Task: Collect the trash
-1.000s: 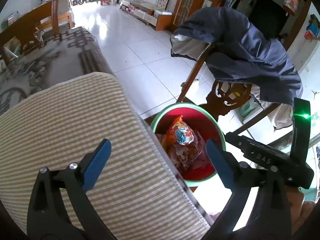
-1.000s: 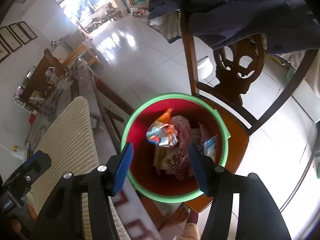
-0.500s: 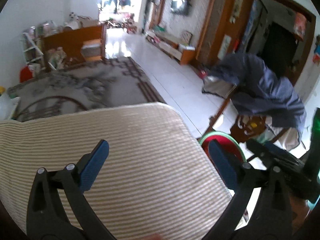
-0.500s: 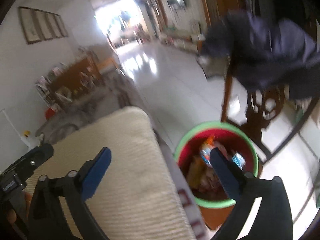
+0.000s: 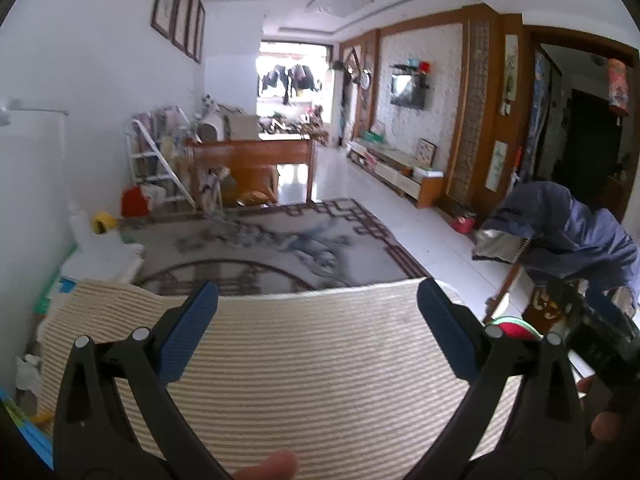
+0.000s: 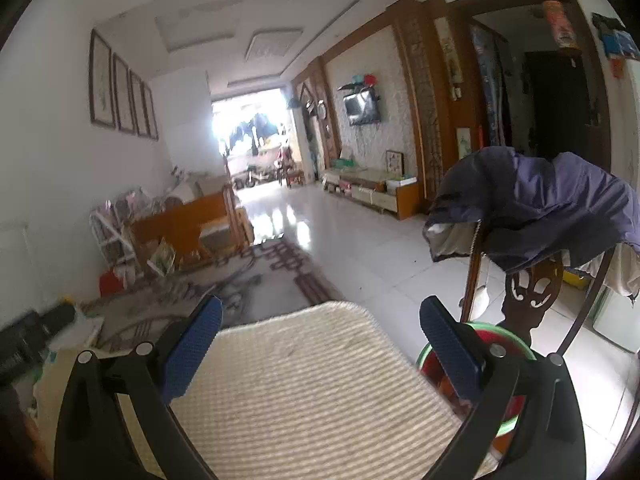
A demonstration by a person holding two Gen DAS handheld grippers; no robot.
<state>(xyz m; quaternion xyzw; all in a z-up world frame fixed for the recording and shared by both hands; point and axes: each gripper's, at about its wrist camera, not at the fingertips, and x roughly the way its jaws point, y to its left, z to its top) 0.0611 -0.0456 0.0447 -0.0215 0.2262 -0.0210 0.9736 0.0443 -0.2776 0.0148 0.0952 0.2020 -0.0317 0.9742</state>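
Observation:
My left gripper [image 5: 318,308] is open and empty, held level over a cream striped cushion [image 5: 304,364]. My right gripper [image 6: 320,322] is open and empty over the same cushion [image 6: 304,392]. The red trash bin with a green rim [image 6: 504,336] stands on a wooden chair seat to the right of the cushion, mostly hidden behind the right finger. Only a sliver of its rim [image 5: 514,326] shows in the left wrist view. The trash inside the bin is out of sight.
A wooden chair draped with a dark blue jacket [image 6: 536,204] stands right of the bin. A patterned grey rug [image 5: 280,248] lies beyond the cushion. A wooden bench [image 5: 248,168] and white rack [image 5: 152,152] stand at the far left. White tiled floor [image 6: 360,248] runs down the room.
Both grippers have tilted up from looking down into the bin to looking level across the room. The bin has slid to the lower right edge of both views. Both stay open.

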